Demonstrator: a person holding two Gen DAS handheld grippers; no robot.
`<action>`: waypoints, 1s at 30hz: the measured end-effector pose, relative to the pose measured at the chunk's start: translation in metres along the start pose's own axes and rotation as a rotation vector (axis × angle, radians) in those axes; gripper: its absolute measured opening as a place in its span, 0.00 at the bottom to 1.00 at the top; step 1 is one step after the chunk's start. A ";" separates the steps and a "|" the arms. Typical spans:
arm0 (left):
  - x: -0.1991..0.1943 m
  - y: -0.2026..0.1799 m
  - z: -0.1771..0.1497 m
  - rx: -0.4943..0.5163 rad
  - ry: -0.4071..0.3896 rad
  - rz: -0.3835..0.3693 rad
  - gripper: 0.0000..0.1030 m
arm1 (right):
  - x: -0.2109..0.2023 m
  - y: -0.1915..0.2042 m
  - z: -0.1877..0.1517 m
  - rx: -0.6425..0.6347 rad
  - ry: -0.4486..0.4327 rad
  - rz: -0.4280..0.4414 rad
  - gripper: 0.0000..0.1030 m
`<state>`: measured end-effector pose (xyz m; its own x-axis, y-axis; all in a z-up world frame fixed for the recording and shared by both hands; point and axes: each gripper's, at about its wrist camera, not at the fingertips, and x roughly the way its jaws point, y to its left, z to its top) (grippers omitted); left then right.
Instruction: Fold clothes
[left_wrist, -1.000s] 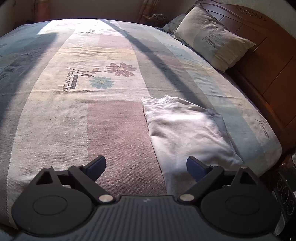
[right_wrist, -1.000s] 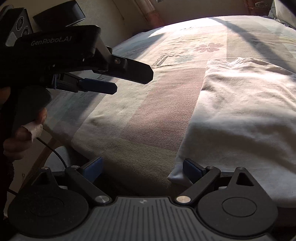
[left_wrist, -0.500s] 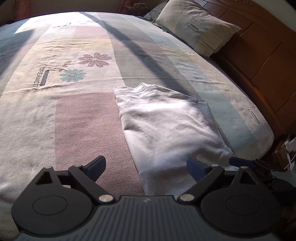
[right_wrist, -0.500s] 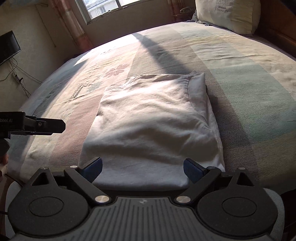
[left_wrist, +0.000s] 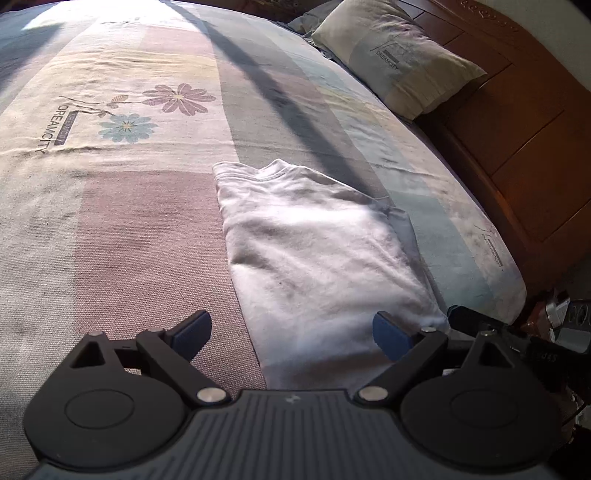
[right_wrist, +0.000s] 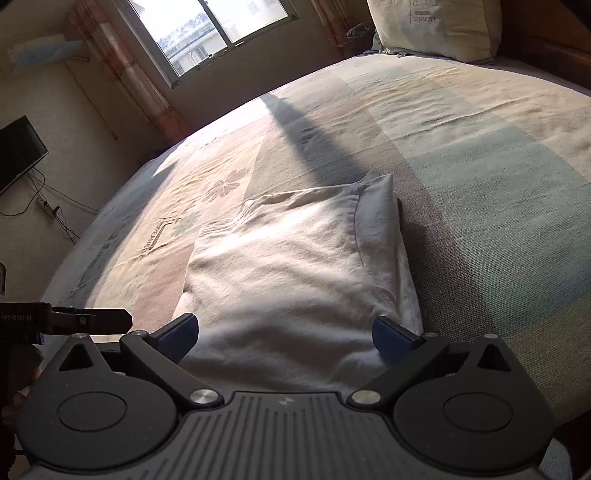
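A white garment (left_wrist: 317, 258) lies folded into a rectangle on the patterned bed sheet (left_wrist: 129, 221), near the bed's front edge. My left gripper (left_wrist: 291, 326) is open just before the garment's near left corner, with that corner and bare sheet between its blue pads. My right gripper (right_wrist: 286, 328) faces the garment (right_wrist: 295, 266) squarely; its jaws are opening wide, the near edge lies between them, and the pads do not press on it. The left gripper (right_wrist: 92, 321) shows at the right wrist view's left edge, and the right gripper (left_wrist: 480, 325) at the left wrist view's right edge.
A pillow (left_wrist: 399, 55) leans on the wooden headboard (left_wrist: 517, 129) at the far right. A window (right_wrist: 214, 33) and a wall-mounted screen (right_wrist: 18, 151) lie beyond the bed. A dark shadow band crosses the sheet behind the garment.
The right wrist view has swung from the bed's left part to face the garment squarely, the left gripper sliding to its left edge. The left gripper has drawn nearer the garment's near edge.
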<state>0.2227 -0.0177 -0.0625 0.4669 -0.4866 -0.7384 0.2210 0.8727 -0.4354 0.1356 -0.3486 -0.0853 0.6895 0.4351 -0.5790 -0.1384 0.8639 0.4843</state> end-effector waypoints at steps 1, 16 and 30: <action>0.004 0.002 0.002 -0.015 0.000 -0.015 0.91 | -0.003 -0.005 0.005 0.009 -0.011 -0.001 1.00; 0.040 0.049 0.006 -0.302 0.052 -0.189 0.91 | 0.048 -0.099 0.042 0.345 0.152 0.199 1.00; 0.069 0.054 0.026 -0.324 0.061 -0.309 0.93 | 0.080 -0.082 0.057 0.284 0.141 0.173 1.00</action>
<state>0.2889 -0.0036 -0.1238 0.3680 -0.7321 -0.5732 0.0576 0.6332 -0.7718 0.2432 -0.3993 -0.1343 0.5656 0.6165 -0.5478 -0.0281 0.6783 0.7343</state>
